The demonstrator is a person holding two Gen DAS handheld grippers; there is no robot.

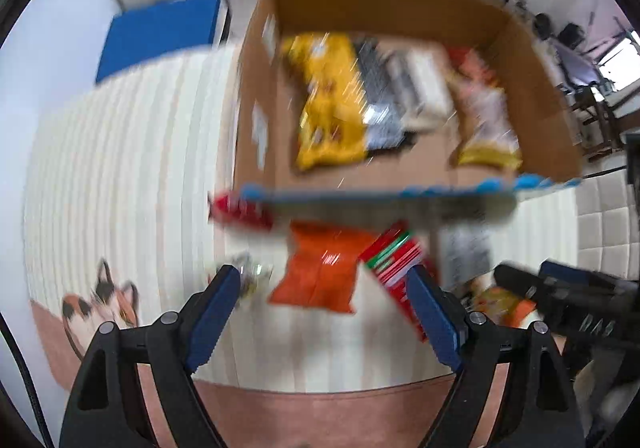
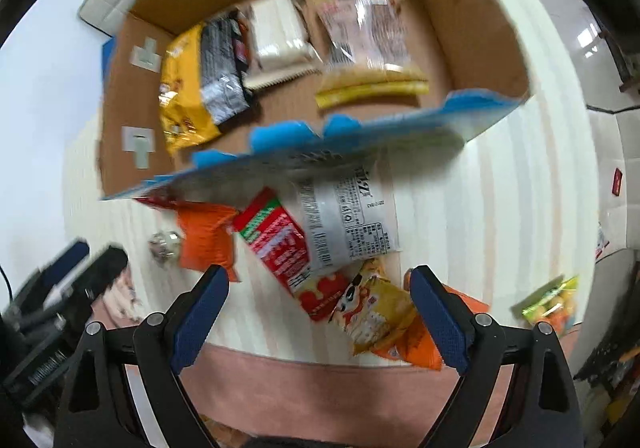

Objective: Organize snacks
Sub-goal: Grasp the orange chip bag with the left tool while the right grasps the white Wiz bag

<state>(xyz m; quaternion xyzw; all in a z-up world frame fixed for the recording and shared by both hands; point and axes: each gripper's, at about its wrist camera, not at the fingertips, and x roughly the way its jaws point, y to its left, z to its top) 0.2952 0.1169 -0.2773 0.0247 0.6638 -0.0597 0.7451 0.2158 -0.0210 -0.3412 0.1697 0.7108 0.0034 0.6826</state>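
While both views smear with blur, the left gripper (image 1: 324, 290) hangs over the striped mat (image 1: 120, 176), jaws spread wide with nothing between them. Beneath it lie an orange bag (image 1: 320, 272) and a red packet (image 1: 394, 254). The right gripper (image 2: 320, 294) is also agape and empty, above a yellow cartoon bag (image 2: 370, 312) that overlaps a second orange bag (image 2: 416, 340). A white-label pack (image 2: 352, 224) lies near the box (image 2: 116, 96). Inside the box: a yellow bag (image 2: 178, 88), a silver-black pack (image 2: 222, 76), a white pack (image 2: 280, 32) and a clear pack (image 2: 366, 36). A green bag (image 2: 550, 302) sits well apart at the right edge.
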